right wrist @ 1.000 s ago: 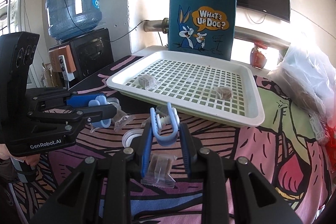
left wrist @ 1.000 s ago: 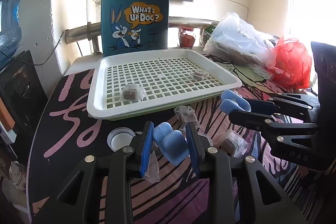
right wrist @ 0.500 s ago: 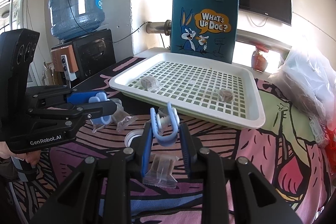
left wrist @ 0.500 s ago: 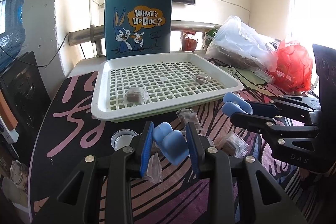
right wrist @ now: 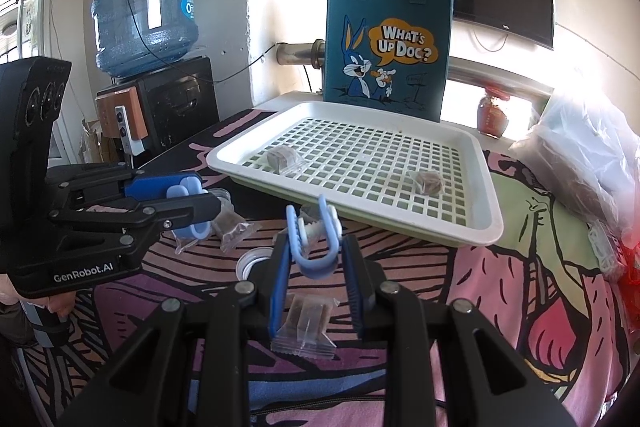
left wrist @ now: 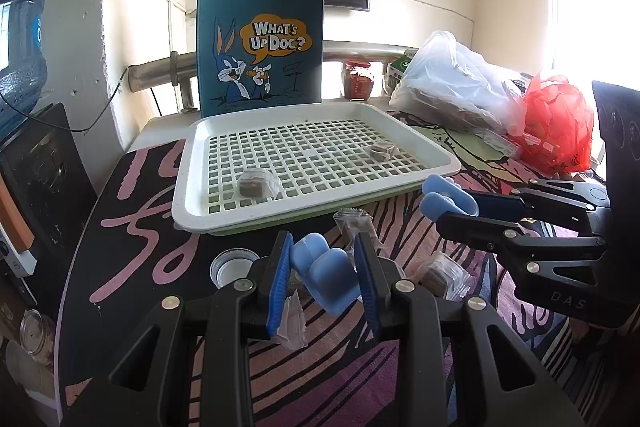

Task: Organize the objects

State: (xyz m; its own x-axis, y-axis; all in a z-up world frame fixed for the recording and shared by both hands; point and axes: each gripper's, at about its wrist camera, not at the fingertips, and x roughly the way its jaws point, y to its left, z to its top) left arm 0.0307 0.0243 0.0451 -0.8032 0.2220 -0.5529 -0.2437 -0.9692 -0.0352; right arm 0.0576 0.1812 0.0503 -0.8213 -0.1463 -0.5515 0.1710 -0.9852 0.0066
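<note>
Here, the left gripper (left wrist: 324, 273) has its jaws clamped on a blue clip (left wrist: 326, 277) and hangs above the patterned table (left wrist: 140, 267). Ahead, just beyond both grippers, lies a white tray (left wrist: 192, 215) holding two wrapped sweets (left wrist: 256, 183). To the right, the right gripper (right wrist: 316, 259) is clamped on a second clip (right wrist: 314, 247), equally near the tray; loose sweets lie under both.

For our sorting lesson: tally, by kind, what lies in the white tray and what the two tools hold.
wrapped brown packets in the white tray: 2
blue clips, one each in the left tool and right tool: 2
Total: 4
</note>
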